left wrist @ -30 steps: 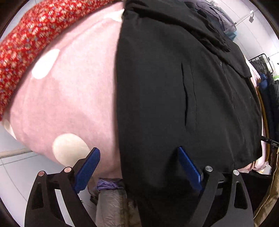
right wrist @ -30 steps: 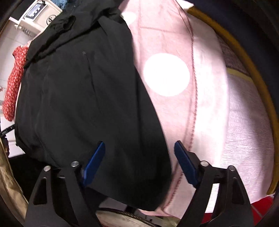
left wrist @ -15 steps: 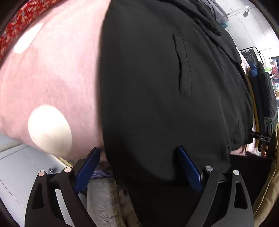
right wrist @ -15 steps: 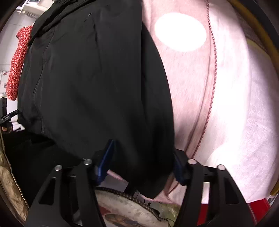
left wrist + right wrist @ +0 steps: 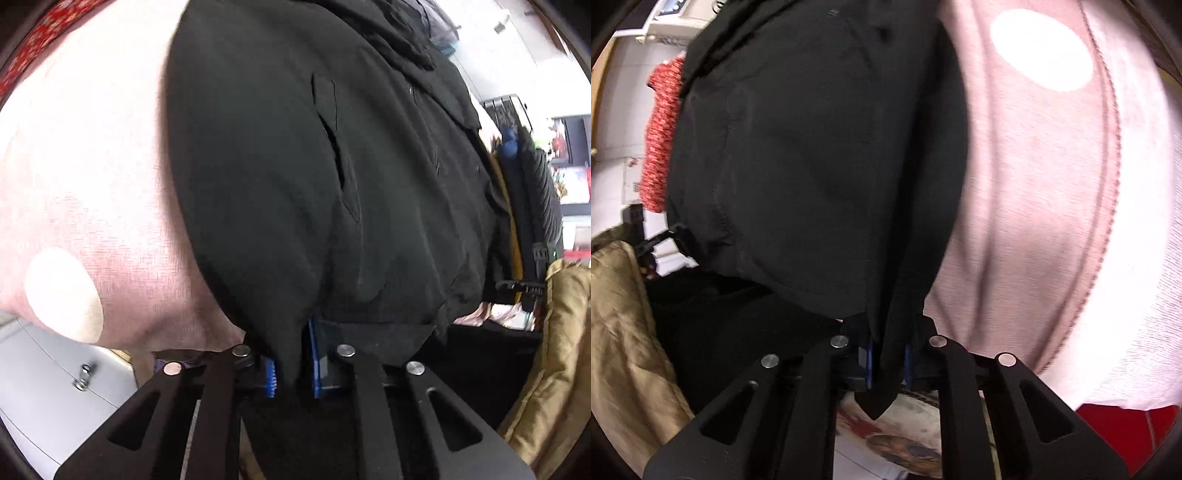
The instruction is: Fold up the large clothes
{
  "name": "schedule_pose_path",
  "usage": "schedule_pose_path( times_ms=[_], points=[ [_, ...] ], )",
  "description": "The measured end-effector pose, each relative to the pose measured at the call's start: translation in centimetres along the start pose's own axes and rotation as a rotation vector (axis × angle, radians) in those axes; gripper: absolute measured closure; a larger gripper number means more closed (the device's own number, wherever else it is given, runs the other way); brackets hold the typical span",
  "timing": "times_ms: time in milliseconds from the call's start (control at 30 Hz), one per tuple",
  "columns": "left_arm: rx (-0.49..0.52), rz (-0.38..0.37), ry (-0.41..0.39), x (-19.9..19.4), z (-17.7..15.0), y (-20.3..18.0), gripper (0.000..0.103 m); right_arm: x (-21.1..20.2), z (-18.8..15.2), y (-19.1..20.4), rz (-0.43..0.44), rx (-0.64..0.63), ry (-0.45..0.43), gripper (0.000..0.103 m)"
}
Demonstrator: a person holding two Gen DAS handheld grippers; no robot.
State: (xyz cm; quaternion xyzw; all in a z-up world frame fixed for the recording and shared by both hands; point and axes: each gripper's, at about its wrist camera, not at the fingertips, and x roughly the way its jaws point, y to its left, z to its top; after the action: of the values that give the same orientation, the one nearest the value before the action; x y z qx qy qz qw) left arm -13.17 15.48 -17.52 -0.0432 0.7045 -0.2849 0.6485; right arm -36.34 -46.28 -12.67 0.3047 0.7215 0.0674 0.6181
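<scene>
A large black jacket [image 5: 314, 166] with a slit pocket lies spread on a pink blanket with white dots [image 5: 85, 177]. My left gripper [image 5: 291, 369] is shut on the jacket's near hem at its left corner. In the right wrist view the same jacket [image 5: 812, 147] fills the left half, on the pink blanket [image 5: 1052, 203]. My right gripper [image 5: 888, 362] is shut on the hem at the right corner, with a point of black cloth hanging out below the blue pads.
A tan padded coat [image 5: 554, 350] hangs at the right of the left wrist view and shows in the right wrist view [image 5: 620, 332]. Red patterned cloth [image 5: 661, 140] lies beyond the jacket. Dark clothes hang on a rack [image 5: 524, 166]. A white cabinet [image 5: 44, 369] stands below the blanket.
Both grippers moved forward onto the jacket's near hem and shut on it. A second ago both were open around the hem.
</scene>
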Motion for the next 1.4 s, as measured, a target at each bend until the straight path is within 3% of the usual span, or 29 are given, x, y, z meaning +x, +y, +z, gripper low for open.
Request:
schedule_pose_path(
  times_ms=[200,467,600,667,733,867,967,1067,1100,1133,1167,1200,1300,1367,1400],
  points=[
    [0.01,0.004,-0.12,-3.4,4.8,-1.7,0.094,-2.4,3.9,3.5,0.122,0.0,-0.131,0.098],
    [0.043,0.095,-0.344,-9.8,20.4,-2.5,0.096,-10.0,17.4,6.3,0.102,-0.012,-0.394,0.099],
    [0.008,0.123,-0.394,-12.4,28.7,-1.7,0.097,-15.6,25.0,5.4,0.109,0.051,-0.527,0.099],
    [-0.021,0.126,-0.41,-13.1,31.9,-1.0,0.097,-16.5,28.8,6.4,0.063,0.05,-0.577,0.099],
    [-0.06,0.109,-0.416,-13.5,35.1,-0.7,0.097,-18.0,31.7,6.6,0.075,0.069,-0.61,0.099],
    [-0.084,0.141,-0.395,-12.3,41.7,-1.5,0.097,-20.2,36.0,5.9,0.026,0.108,-0.628,0.099],
    [-0.136,0.132,-0.381,-11.1,45.0,-1.2,0.097,-19.3,39.3,5.6,0.008,0.165,-0.616,0.099],
    [-0.194,0.127,-0.33,-9.7,47.1,0.2,0.087,-17.3,42.7,4.5,-0.022,0.209,-0.583,0.099],
    [-0.209,0.116,-0.332,-9.7,47.2,0.7,0.071,-16.6,43.1,3.8,-0.019,0.227,-0.563,0.099],
    [-0.23,0.102,-0.349,-10.2,47.3,1.3,0.043,-16.1,43.5,3.3,-0.02,0.247,-0.548,0.099],
    [-0.252,0.085,-0.372,-10.6,47.3,1.9,0.033,-15.6,43.7,3.0,-0.021,0.265,-0.541,0.097],
    [-0.28,0.063,-0.399,-11.5,47.1,2.7,0.016,-15.1,43.9,2.4,0.001,0.296,-0.538,0.096],
    [-0.358,0.009,-0.479,-14.6,46.5,5.3,0.012,-13.9,44.3,0.2,0.109,0.401,-0.538,0.083],
    [-0.311,0.046,-0.48,-15.6,46.4,5.4,0.012,-13.4,43.7,-1.3,0.179,0.478,-0.555,0.043],
    [-0.258,0.104,-0.466,-15.6,46.3,4.9,0.011,-13.6,43.3,-1.7,0.206,0.505,-0.577,0.038]
  ],
)
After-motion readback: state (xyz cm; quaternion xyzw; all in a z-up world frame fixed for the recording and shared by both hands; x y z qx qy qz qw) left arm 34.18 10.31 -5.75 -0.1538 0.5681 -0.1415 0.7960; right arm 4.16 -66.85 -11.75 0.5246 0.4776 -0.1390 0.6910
